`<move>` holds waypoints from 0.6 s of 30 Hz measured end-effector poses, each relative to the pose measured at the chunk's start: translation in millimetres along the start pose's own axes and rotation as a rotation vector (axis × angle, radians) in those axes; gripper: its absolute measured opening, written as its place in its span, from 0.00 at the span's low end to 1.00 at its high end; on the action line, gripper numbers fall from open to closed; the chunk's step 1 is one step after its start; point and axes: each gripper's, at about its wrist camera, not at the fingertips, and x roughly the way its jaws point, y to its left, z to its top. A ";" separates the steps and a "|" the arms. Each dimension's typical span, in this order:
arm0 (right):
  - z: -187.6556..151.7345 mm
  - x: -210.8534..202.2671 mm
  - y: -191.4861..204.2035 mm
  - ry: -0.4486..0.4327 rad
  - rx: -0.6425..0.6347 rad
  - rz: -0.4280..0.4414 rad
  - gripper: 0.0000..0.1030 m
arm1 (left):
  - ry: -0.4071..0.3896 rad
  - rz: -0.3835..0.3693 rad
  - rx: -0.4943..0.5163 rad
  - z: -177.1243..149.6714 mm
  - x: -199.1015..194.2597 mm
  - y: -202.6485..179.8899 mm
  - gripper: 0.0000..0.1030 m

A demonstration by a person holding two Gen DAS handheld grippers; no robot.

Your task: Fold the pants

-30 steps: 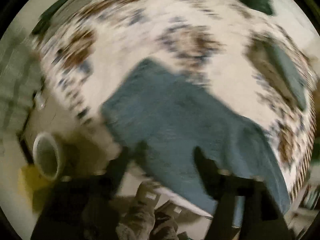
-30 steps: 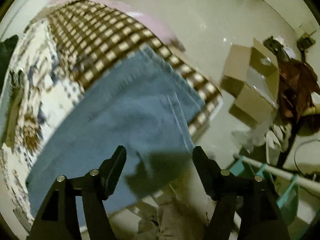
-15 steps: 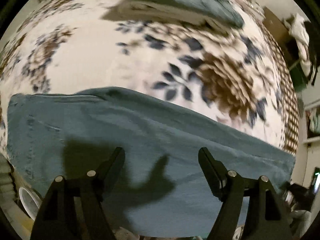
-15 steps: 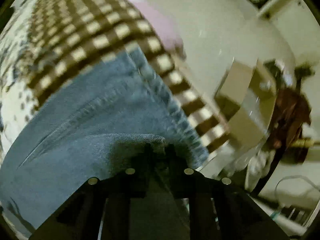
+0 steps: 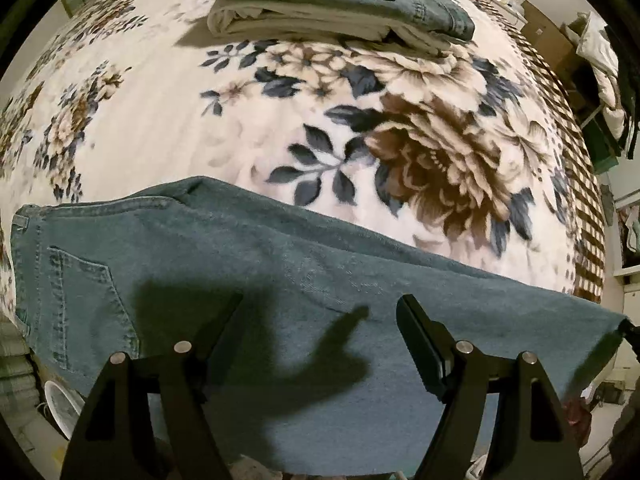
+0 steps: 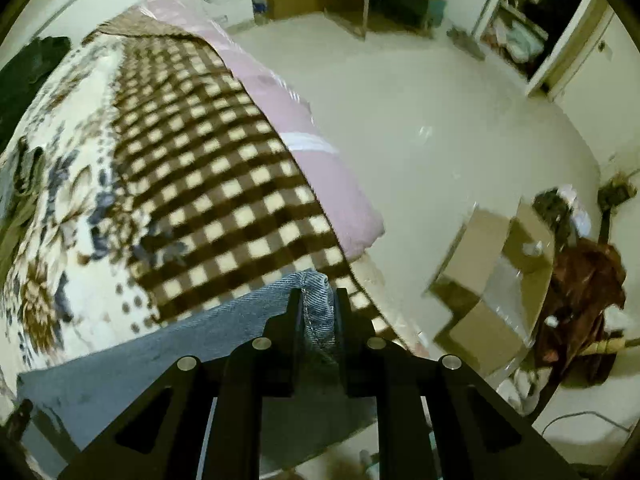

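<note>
a home bedroom: bed [image 5: 168, 128] under floral blanket [image 5: 420, 152], folded clothes [image 5: 320, 4], cardboard box [image 6: 492, 280]

A bed fills the room's middle, covered by a floral blanket [image 5: 280, 92] with a brown-and-cream checked border [image 6: 224, 184] over a pink sheet [image 6: 320, 168]. Beyond its edge lies a glossy pale floor [image 6: 440, 128]. An open cardboard box [image 6: 492, 280] stands there, and white cabinet doors [image 6: 580, 52] line the far wall.

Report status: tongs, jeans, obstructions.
Right tongs shut on jeans hem. Left tongs open above jeans. Folded stack far across blanket, clear.
</note>
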 end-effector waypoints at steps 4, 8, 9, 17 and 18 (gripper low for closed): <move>0.0 61.4 -4.5 0.207 0.013 -0.021 0.20 | 0.017 -0.006 0.006 0.5 7.1 -2.7 0.72; -3.6 64.6 -45.1 0.249 0.175 0.034 0.44 | 0.038 -0.022 -0.003 -3.1 5.7 -2.1 0.72; -8.6 57.3 -58.1 0.236 0.219 0.048 0.44 | 0.039 -0.024 -0.004 -4.2 4.3 -1.6 0.72; -70.4 80.7 -81.9 0.356 0.282 0.081 0.44 | 0.063 0.000 -0.038 -28.3 -4.6 13.3 0.72; -75.0 82.3 -77.8 0.337 0.262 0.063 0.43 | 0.068 0.006 -0.053 -32.6 -4.7 18.8 0.72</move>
